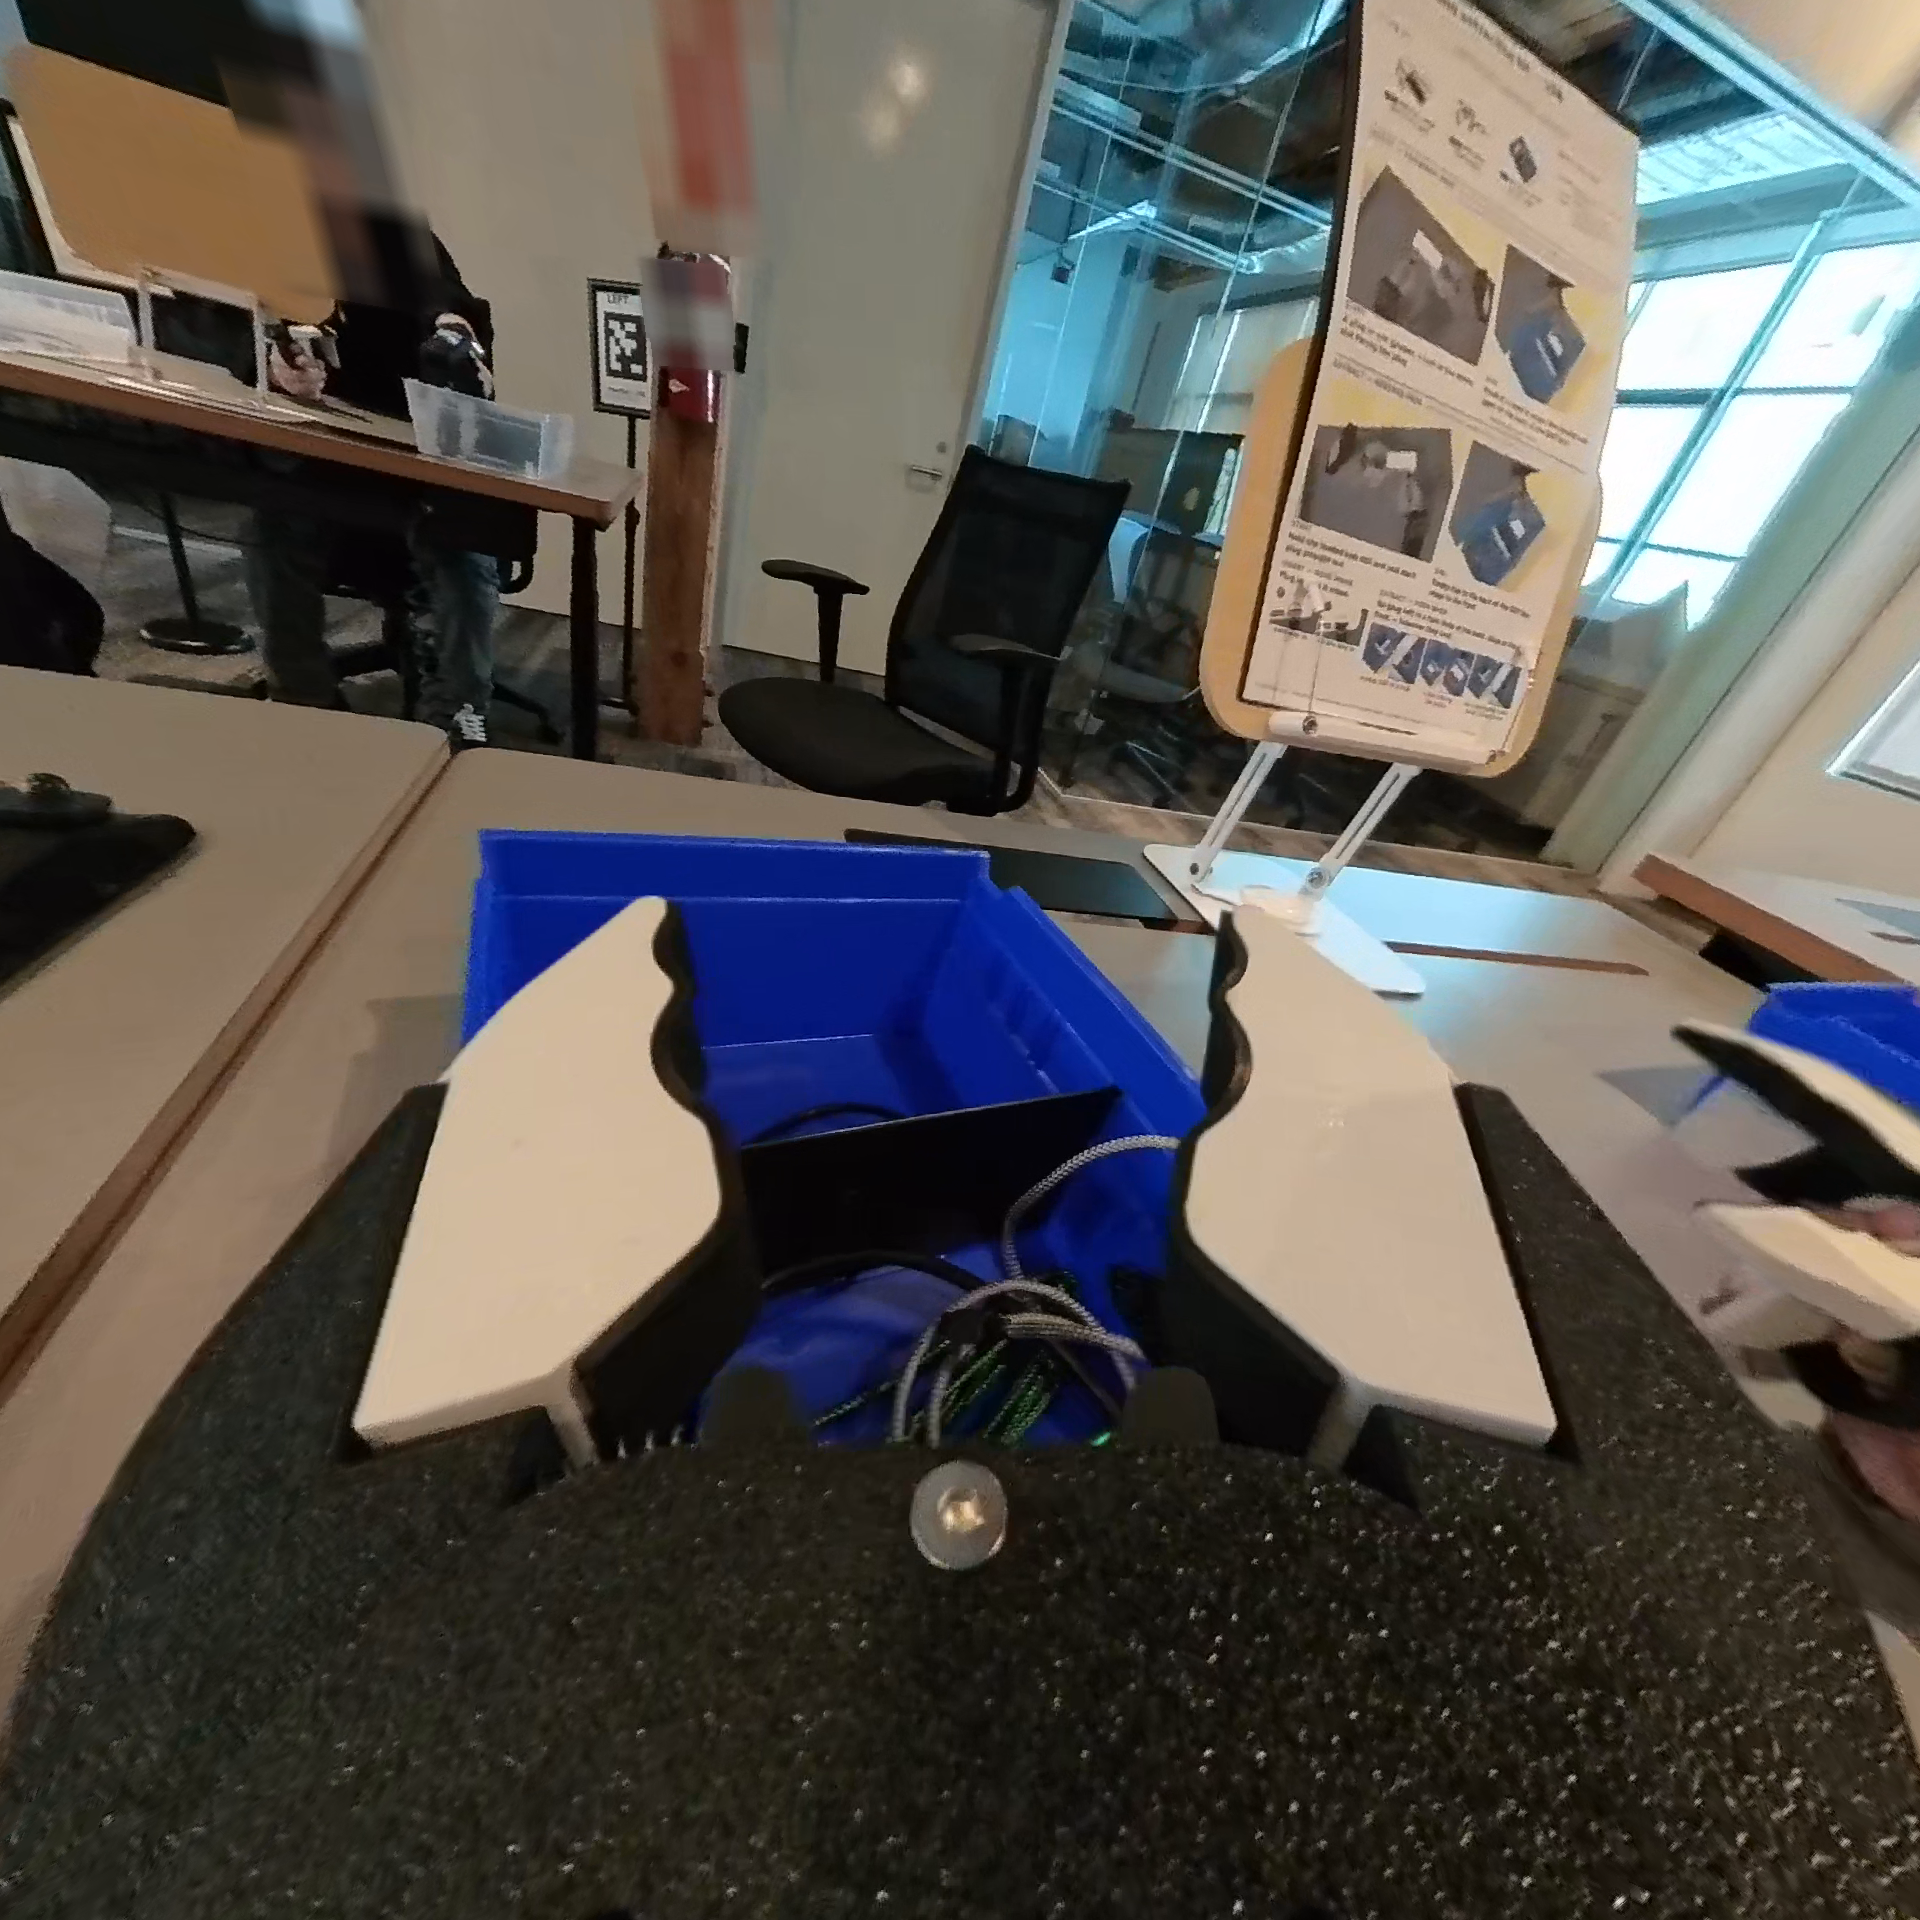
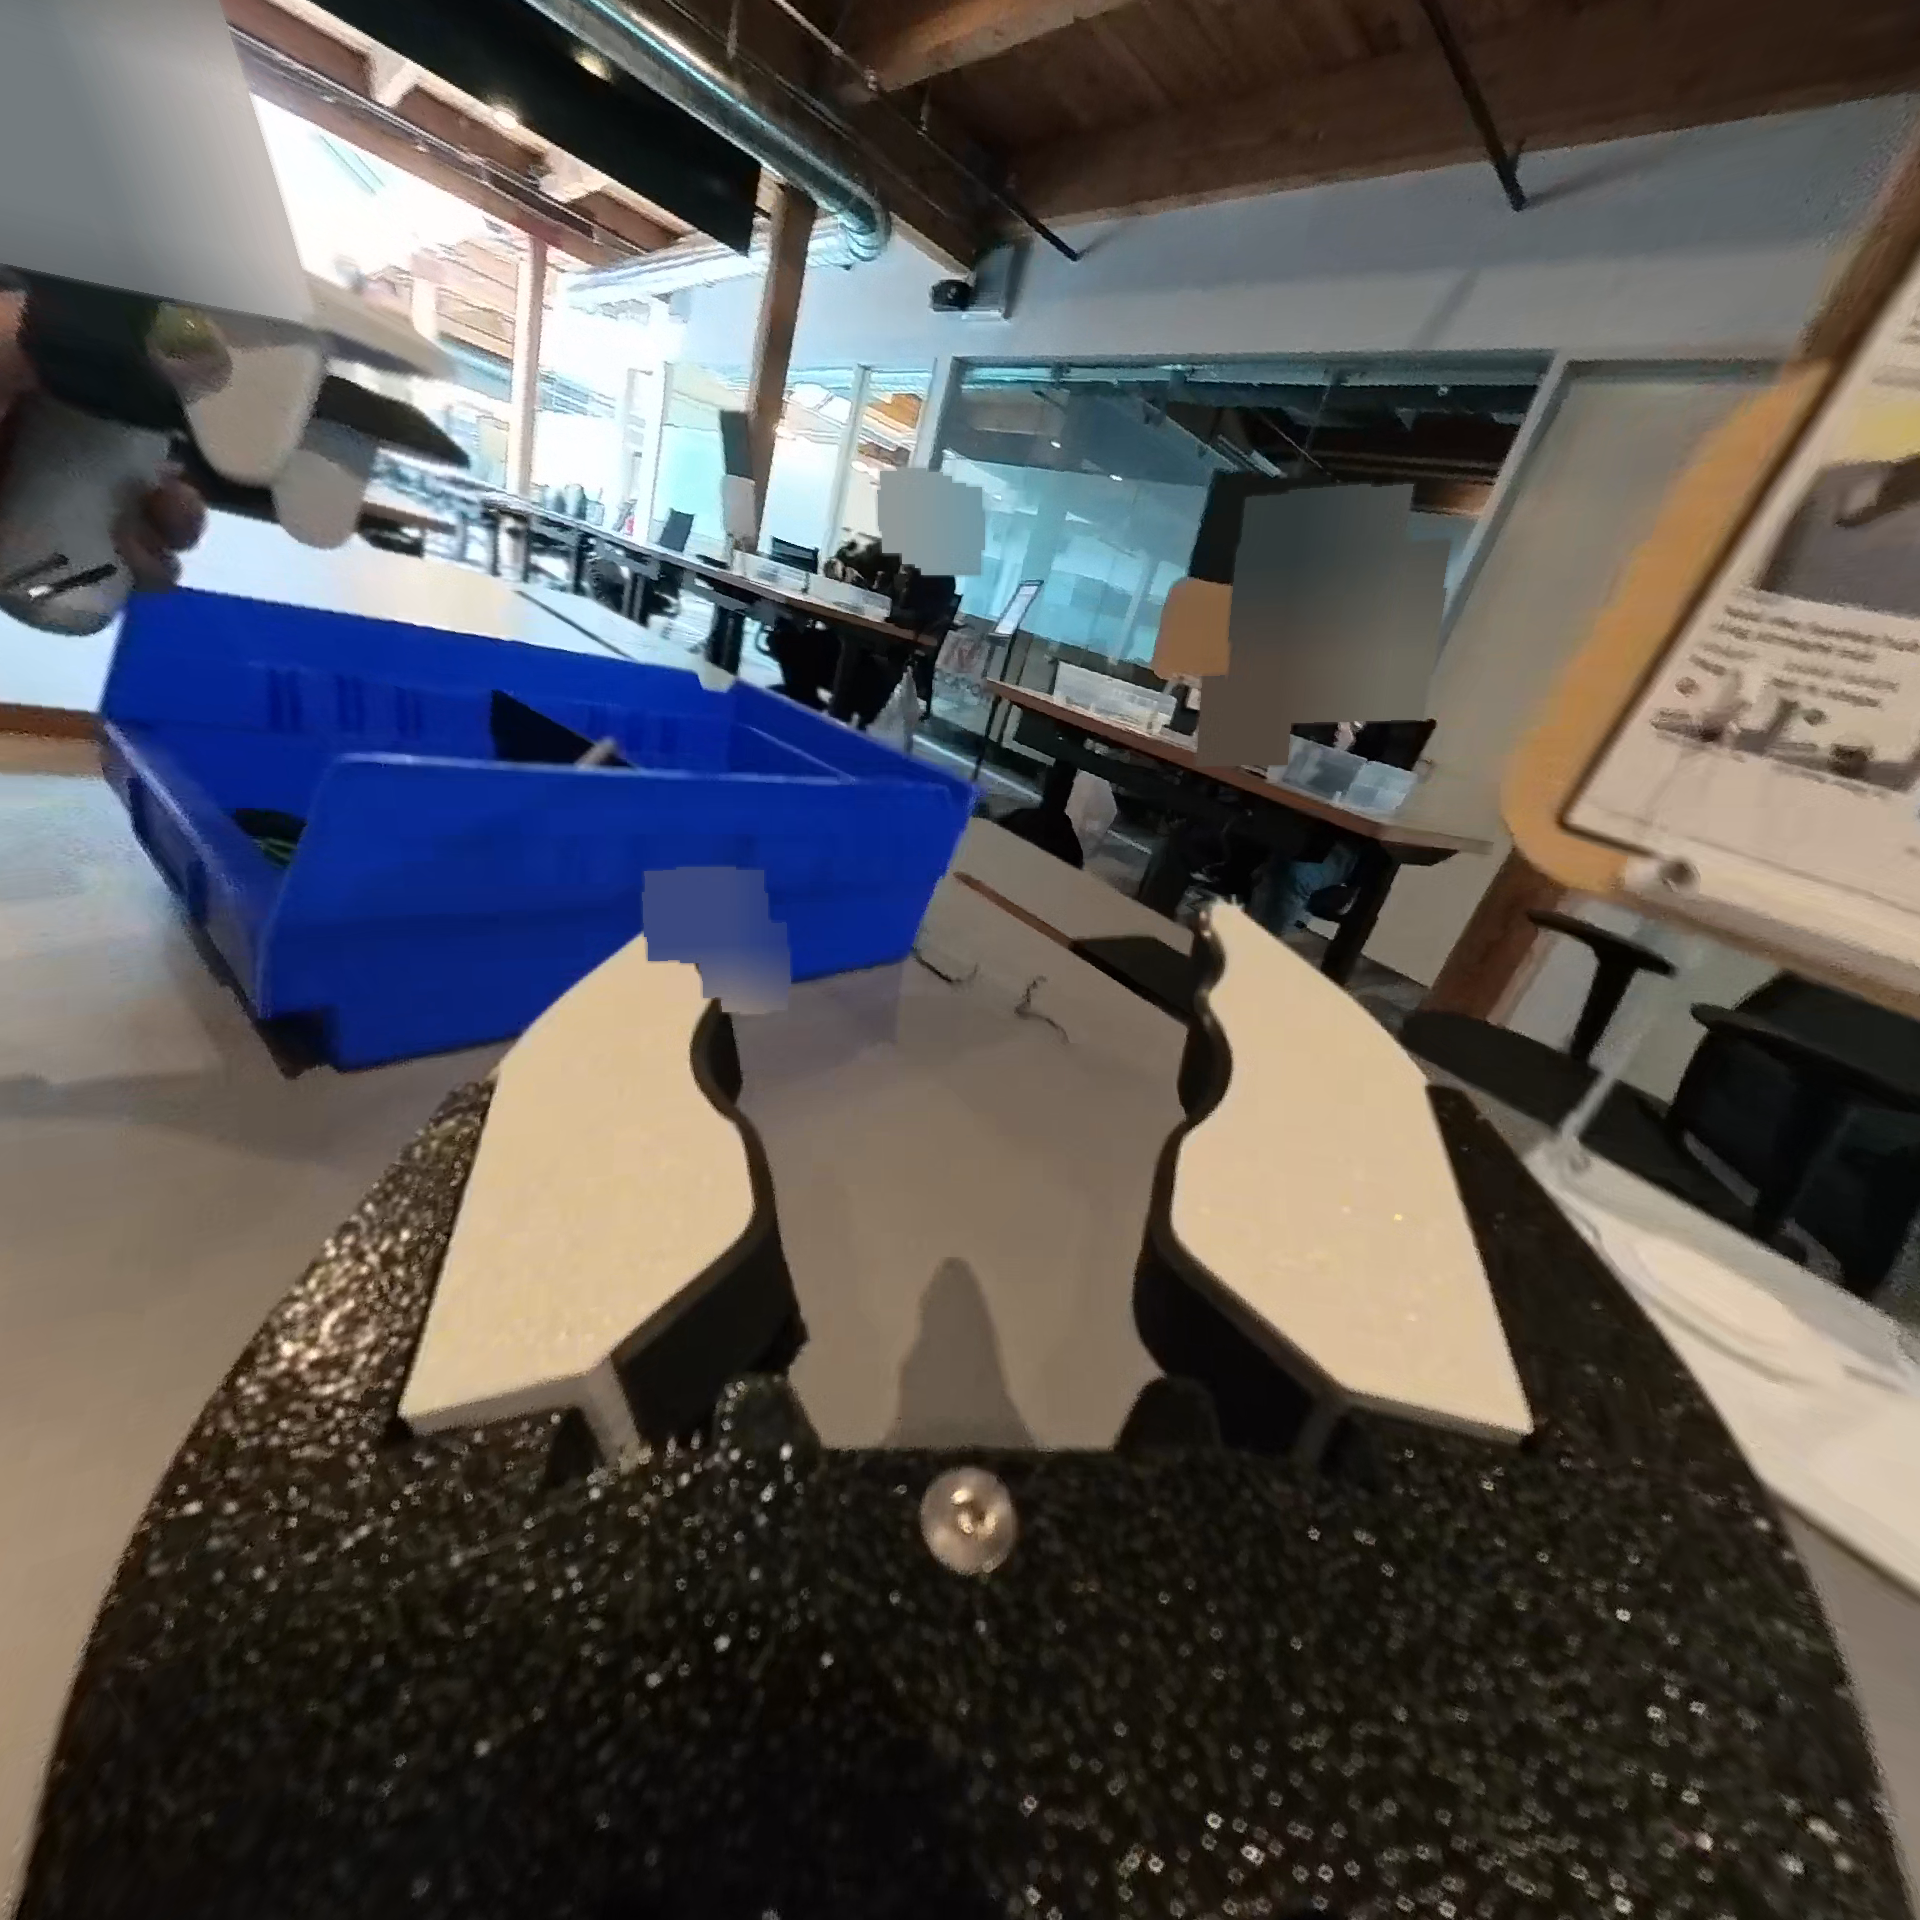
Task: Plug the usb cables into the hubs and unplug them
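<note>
Left gripper [image 1: 945,997] wide open, empty, above blue bin [image 1: 1049,977], braided cables [image 1: 1013,1351] probably just below; right gripper [image 2: 961,997] open, empty, farther off.

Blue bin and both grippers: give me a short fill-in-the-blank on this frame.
1. The left gripper hovers over the blue bin with its jaws ____.
2. The cables lie ____ the bin.
3. A ____ divider stands across the bin.
4. The right gripper holds ____.

Missing words: open; inside; black; nothing
</note>
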`<act>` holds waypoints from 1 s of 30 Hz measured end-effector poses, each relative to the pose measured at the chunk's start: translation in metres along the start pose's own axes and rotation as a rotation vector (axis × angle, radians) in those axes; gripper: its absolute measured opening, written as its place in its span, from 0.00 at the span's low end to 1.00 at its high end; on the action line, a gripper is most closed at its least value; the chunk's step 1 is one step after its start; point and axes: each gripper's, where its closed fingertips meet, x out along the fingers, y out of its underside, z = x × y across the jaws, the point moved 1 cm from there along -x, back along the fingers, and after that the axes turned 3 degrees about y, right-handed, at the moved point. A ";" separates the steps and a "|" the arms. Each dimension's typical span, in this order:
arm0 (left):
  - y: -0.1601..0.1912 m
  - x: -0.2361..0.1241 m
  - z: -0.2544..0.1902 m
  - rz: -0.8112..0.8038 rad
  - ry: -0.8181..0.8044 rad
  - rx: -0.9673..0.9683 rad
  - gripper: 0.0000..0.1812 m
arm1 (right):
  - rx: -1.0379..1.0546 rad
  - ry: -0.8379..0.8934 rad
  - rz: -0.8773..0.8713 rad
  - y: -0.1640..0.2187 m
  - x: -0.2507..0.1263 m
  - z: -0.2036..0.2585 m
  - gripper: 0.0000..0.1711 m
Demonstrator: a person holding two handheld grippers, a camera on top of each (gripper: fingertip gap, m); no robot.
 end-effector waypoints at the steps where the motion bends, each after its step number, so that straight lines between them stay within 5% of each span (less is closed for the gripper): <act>1: 0.000 -0.001 0.002 0.004 -0.014 0.015 0.52 | -0.013 -0.021 -0.009 -0.007 0.009 0.003 0.48; 13: -0.015 -0.026 0.039 -0.025 -0.180 0.121 0.49 | -0.070 -0.527 0.105 -0.095 0.164 0.087 0.33; 20: -0.021 -0.039 0.059 -0.059 -0.233 0.116 0.48 | 0.063 -0.893 0.428 -0.068 0.206 0.138 0.28; 30: -0.019 -0.044 0.076 -0.092 -0.289 0.107 0.46 | -0.094 -1.011 0.687 -0.018 0.201 0.169 0.25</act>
